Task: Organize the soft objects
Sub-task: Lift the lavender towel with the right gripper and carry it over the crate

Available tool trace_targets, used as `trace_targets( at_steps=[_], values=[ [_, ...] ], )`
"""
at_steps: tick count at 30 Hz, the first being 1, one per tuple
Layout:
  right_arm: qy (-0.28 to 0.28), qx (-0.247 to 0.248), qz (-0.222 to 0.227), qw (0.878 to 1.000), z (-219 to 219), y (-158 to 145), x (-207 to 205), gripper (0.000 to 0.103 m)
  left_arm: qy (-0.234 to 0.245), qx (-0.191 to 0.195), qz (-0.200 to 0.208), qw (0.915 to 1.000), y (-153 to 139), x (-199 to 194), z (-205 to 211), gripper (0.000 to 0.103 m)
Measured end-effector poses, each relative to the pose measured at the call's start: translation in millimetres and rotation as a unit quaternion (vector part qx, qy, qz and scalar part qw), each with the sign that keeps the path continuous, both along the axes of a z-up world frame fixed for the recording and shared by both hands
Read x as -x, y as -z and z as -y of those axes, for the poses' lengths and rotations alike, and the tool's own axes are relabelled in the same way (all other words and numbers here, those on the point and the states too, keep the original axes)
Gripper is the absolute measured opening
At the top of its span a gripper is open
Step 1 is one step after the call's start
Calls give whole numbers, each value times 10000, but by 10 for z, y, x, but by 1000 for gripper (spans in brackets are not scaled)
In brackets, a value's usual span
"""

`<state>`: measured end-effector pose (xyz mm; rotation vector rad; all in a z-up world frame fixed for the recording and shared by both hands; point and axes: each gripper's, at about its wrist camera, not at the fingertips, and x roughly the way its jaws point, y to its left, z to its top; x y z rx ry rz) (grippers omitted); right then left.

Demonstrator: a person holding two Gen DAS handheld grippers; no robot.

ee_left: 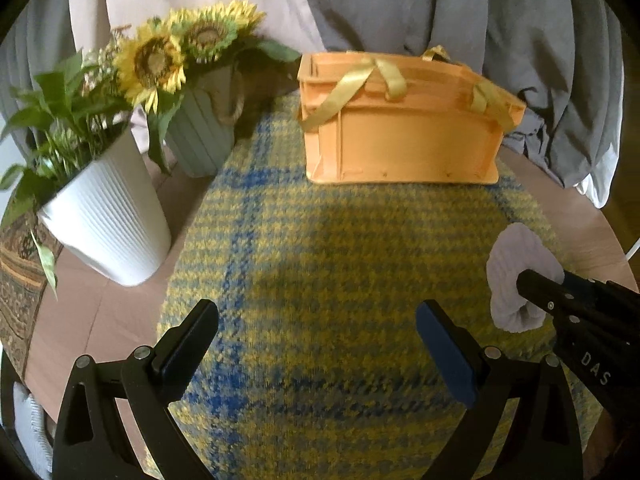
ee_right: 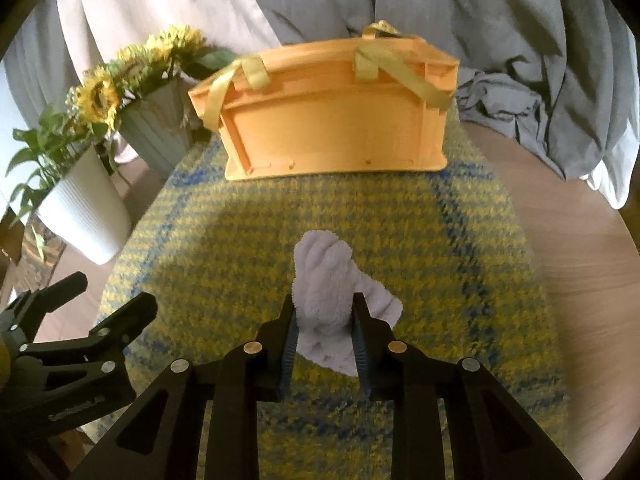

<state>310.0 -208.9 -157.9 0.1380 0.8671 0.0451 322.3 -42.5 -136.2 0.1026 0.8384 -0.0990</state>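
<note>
1. My right hand-held gripper (ee_right: 325, 322) has its jaws drawn close on a pale lavender fluffy cloth (ee_right: 330, 300); the pads press its lower part from both sides, and the bundle stands up between them at lower centre of the right wrist view.
2. The cloth's long axis runs from the jaws toward the top of that frame, with one flap splayed to the lower right. Whether it is clear of the yellow-and-blue woven mat (ee_right: 248, 240) I cannot tell.
3. The orange crate (ee_right: 332, 136) lies straight ahead, at upper centre, well apart from the cloth; its long side faces me and yellow ribbons (ee_right: 404, 76) hang over the rim.
4. My left hand-held gripper (ee_left: 316, 344) stands wide open and holds nothing, hovering above the mat at lower centre of its own view.
5. In my judgement the coming move is a forward carry over the near wall, and the right side, already gripping, is the one placed for it.
</note>
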Motion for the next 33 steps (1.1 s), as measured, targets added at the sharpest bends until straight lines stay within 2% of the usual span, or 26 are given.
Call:
trace_targets(
  at_steps=[9, 20, 33],
  values=[
    [17, 0, 504, 9987, -10, -370, 43, 26, 99, 124, 491, 9987, -361, 4, -5, 101],
    [73, -4, 1067, 9943, 27, -753, 5, 26, 259, 294, 1153, 9926, -828, -31, 30, 101],
    [183, 91, 1712, 9850, 103, -1110, -159, 26, 398, 440, 1611, 9851, -1141, -246, 120, 101]
  ],
)
